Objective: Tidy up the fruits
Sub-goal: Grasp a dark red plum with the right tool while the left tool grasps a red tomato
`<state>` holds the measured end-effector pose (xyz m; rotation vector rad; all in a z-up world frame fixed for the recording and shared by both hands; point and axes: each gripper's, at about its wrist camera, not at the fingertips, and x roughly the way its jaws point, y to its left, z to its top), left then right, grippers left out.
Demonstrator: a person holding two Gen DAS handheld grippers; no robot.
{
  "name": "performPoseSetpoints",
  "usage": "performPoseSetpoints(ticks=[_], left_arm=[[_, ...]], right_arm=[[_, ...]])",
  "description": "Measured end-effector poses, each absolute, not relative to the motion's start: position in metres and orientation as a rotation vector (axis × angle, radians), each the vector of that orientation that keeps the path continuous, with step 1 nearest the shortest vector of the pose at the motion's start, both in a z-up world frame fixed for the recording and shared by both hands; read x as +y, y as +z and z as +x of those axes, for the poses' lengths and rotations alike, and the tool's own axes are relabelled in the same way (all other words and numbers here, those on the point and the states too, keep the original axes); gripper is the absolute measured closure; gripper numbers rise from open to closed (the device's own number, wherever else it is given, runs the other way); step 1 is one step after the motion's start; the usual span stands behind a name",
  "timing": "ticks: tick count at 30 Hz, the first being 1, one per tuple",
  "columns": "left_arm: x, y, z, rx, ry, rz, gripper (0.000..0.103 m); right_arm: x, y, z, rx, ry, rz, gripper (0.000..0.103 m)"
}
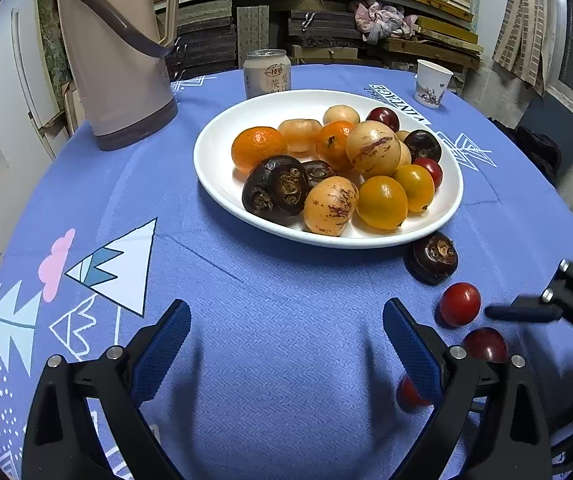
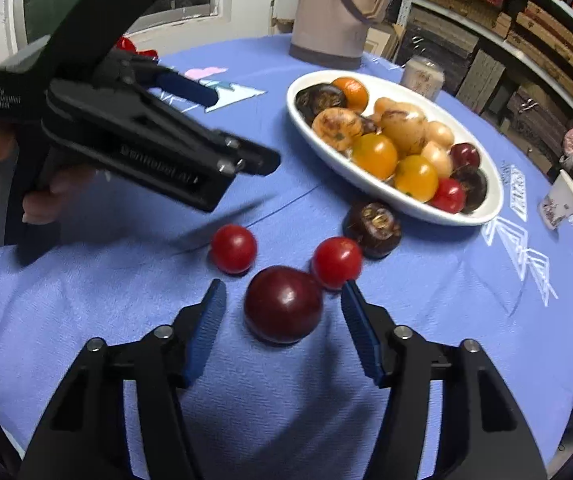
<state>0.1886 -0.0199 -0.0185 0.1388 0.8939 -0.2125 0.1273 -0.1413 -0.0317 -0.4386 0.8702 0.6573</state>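
fruits fill a white oval plate [image 1: 214,148] near the middle of a round table under a blue patterned tablecloth [image 1: 270,320]. largest item on the cloth: a beige thermos jug [image 1: 114,60] at the far left, well apart from the plate. behind the plate stands a drink can [image 1: 267,72]; a paper cup [image 1: 432,82] sits far right.

plate contents, large to small: two speckled pale melon-like fruits [image 1: 372,148], two mandarins [image 1: 258,148], dark water chestnuts [image 1: 276,190], two yellow tomatoes [image 1: 382,202], a dark plum, a red cherry tomato. some pieces are partly hidden.

loose on the cloth, off the plate: a dark red plum [image 2: 283,304], one water chestnut [image 2: 374,228] just beside the plate's near rim, and two red cherry tomatoes [image 2: 233,249], one of them touching the plum's far right side.

right gripper [image 2: 282,320]: jaws apart, straddling the plum, with a gap showing between each blue pad and the fruit; no contact visible.

left gripper [image 1: 286,344]: jaws wide apart over bare cloth, nothing between them. in the right wrist view a hand [image 2: 46,196] grips its handle.
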Motion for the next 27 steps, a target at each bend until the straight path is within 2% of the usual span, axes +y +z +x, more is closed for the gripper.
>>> performPoseSetpoints(ticks=[2, 17, 27], left_arm=[[-0.020, -0.019, 0.188, 0.898, -0.215, 0.134, 0.006], [-0.034, -0.021, 0.175, 0.923, -0.347, 0.161, 0.006], [-0.070, -0.033, 0.147, 0.903, -0.480, 0.301, 0.006]], right_arm=[[-0.140, -0.036, 0.128, 0.892, 0.661, -0.440, 0.064], [-0.201, -0.009, 0.147, 0.846, 0.594, -0.213, 0.064], [-0.196, -0.020, 0.155, 0.891, 0.581, -0.230, 0.064]])
